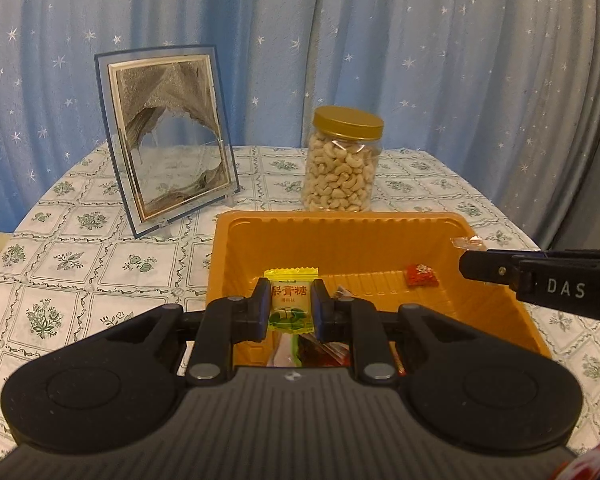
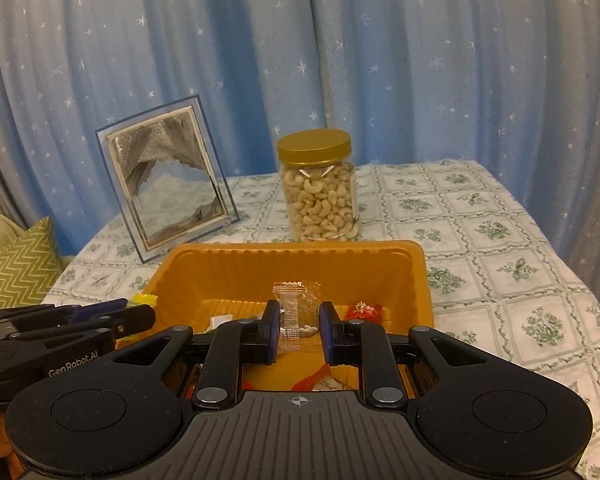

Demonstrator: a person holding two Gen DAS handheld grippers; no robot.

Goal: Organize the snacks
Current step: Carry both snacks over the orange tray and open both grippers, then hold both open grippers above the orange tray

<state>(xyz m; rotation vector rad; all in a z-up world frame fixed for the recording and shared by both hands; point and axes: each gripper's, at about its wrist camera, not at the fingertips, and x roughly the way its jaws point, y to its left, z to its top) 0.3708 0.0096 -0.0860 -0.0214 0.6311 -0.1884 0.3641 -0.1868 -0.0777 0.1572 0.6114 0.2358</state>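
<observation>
Nearest, the left tool is closed on a yellow-green candy, pinched flat by its wrapper and held over the near part of the orange tray. Just beside it, the right tool is clamped on a clear-wrapped sweet, also above the tray.

Both grips sit on thin, slippery film, so either piece could slide out if a hand jerks. Over the tray that would do no harm; over the rim it would land on the bench.

The two tools work close together, the right one's tip reaching across the tray's right rim in the left wrist view. I judge a clash likely if both go down together, and a knock could shove the light tray.

Inside the tray a red candy lies on the floor toward the right, with other wrappers half hidden under the tools.

Farther back, the cashew jar stands just behind the tray and a framed picture leans to its left. An overshoot could tip the frame. A starred blue curtain hangs behind.
</observation>
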